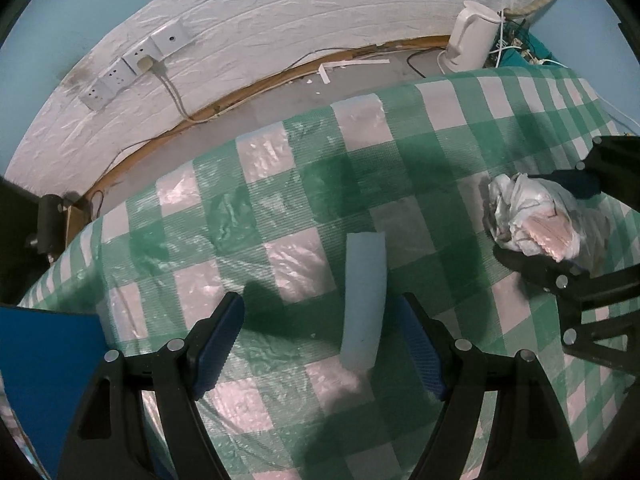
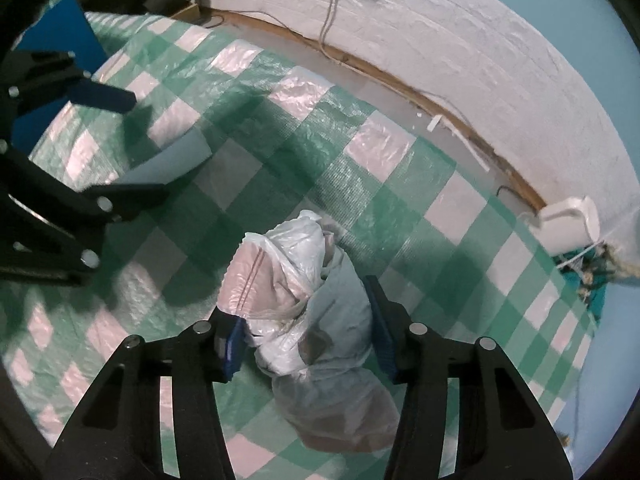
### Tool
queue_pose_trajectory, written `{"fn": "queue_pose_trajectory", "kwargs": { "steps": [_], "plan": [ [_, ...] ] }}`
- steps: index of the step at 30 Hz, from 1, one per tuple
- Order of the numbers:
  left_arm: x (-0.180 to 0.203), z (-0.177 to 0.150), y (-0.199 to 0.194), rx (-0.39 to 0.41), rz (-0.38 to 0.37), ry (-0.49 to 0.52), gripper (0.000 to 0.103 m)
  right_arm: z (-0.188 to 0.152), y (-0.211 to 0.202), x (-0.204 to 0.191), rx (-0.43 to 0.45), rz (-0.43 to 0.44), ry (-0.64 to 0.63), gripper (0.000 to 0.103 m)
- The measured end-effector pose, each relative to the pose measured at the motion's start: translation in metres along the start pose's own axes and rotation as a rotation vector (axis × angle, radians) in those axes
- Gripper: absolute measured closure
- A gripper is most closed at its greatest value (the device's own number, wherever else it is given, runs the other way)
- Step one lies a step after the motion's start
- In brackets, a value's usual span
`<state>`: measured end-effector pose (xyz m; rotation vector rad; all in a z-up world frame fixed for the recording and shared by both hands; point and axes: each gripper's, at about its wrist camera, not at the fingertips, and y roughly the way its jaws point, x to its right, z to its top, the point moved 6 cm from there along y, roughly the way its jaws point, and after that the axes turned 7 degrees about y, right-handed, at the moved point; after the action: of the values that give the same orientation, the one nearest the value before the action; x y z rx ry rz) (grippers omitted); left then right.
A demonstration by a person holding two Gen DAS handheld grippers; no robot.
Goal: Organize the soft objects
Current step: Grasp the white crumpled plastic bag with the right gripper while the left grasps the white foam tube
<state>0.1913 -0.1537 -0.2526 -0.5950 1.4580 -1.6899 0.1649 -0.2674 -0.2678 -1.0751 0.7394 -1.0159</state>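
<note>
The right tool (image 2: pixel 306 344) stands with its blue pads on either side of a crumpled white plastic bag (image 2: pixel 308 308) with pinkish contents showing through. The right pad looks pressed against the bag and the left pad (image 2: pixel 232 346) sits at its edge, so I judge the bag grasped or nearly so; it bulges between the fingers and rests on the worktop (image 2: pixel 400 184), which is covered in a green-and-white checked plastic cloth. The left tool (image 1: pixel 320 344) is released, its jaws wide apart, with a pale blue foam strip (image 1: pixel 364 300) lying flat on the cloth between them, nearer the right finger but not gripped.

The step in hand looks like picking up both soft things: bag secured first, strip next. The left tool would need to centre on the strip and come down before it closes, since the strip lies thin and flat and could slip out under a pad. Where the things should go is not shown.

The left wrist view shows the bag from the side, with the right tool (image 1: pixel 532 220) around it and pink ridged material at its open end. The right wrist view shows a blue board (image 2: pixel 60 24) at the worktop's far corner and a white kettle (image 2: pixel 568 224) on the floor by the wall.
</note>
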Motion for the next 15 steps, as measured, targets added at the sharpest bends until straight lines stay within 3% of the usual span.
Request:
{"fn": "queue_pose_trajectory", "kwargs": {
  "steps": [9, 13, 15],
  "plan": [
    [0.011, 0.007, 0.006, 0.014, -0.020, -0.005, 0.025, -0.006, -0.007, 0.011, -0.031, 0.031, 0.150, 0.053],
    [0.012, 0.008, 0.003, 0.035, -0.012, -0.016, 0.048, -0.008, -0.018, 0.016, -0.001, 0.050, 0.206, 0.053],
    [0.013, 0.007, 0.002, 0.036, -0.014, -0.021, 0.070, -0.010, -0.024, 0.016, 0.010, 0.054, 0.232, 0.053]
  ]
}}
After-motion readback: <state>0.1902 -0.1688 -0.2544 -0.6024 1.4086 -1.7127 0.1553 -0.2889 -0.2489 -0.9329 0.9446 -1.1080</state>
